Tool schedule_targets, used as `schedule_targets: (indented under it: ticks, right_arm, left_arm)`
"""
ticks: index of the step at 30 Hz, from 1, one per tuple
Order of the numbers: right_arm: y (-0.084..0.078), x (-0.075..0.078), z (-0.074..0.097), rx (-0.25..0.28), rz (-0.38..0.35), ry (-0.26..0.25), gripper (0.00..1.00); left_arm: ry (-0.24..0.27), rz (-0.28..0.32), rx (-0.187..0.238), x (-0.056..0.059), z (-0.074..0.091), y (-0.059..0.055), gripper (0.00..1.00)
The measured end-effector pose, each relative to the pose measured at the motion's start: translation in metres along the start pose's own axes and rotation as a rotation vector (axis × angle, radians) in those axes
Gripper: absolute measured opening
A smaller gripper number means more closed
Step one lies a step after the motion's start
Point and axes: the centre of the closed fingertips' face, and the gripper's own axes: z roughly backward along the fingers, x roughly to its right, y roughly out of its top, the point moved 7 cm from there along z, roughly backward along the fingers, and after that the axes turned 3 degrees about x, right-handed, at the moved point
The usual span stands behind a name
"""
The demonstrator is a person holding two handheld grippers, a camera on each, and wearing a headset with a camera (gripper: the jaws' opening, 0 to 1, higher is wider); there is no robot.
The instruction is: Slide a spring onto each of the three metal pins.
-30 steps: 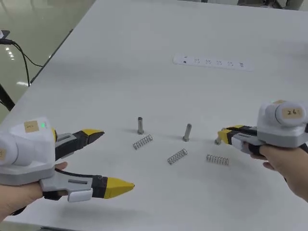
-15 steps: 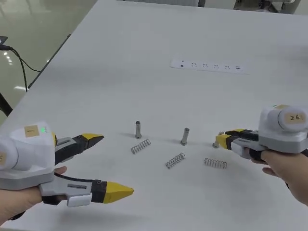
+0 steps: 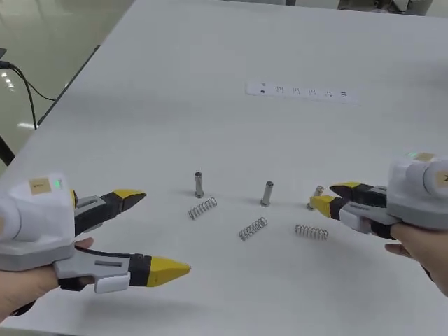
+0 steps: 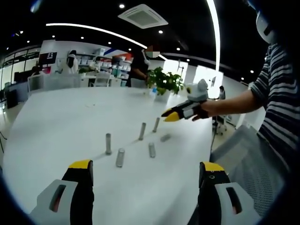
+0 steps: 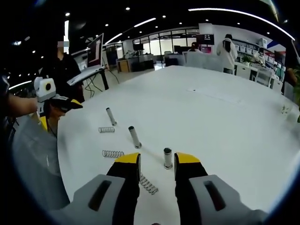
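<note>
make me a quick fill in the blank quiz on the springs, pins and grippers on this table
1. The coiled metal springs lying flat on the white table number ___.
2. The left gripper has its yellow-tipped jaws spread wide ___.
3. Each short grey metal pin stands ___ on the table, with no spring on it.
4. The long white power strip lies ___ from the person than the pins.

Missing words: three; open; upright; farther
</note>
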Motion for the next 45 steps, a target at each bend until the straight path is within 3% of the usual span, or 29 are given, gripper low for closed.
schedule_targets:
  ticks: [8, 24, 33, 45]
  right_arm:
    - [-0.003, -0.010, 0.009, -0.016, 0.131, 0.071, 0.28]
    - [-0.019, -0.017, 0.004, -0.148, 0.338, 0.183, 0.25]
    - [-0.031, -0.014, -0.002, -0.230, 0.402, 0.226, 0.24]
    - [-0.043, -0.013, -0.011, -0.287, 0.451, 0.261, 0.20]
  left_arm:
    - [-0.002, 0.001, -0.006, 0.000, -0.002, -0.003, 0.90]
    - [0.003, -0.007, -0.003, -0.001, 0.003, 0.000, 0.90]
    - [0.007, -0.017, -0.014, -0.006, 0.005, 0.000, 0.90]
    - [0.001, -0.027, -0.016, -0.008, 0.001, 0.004, 0.90]
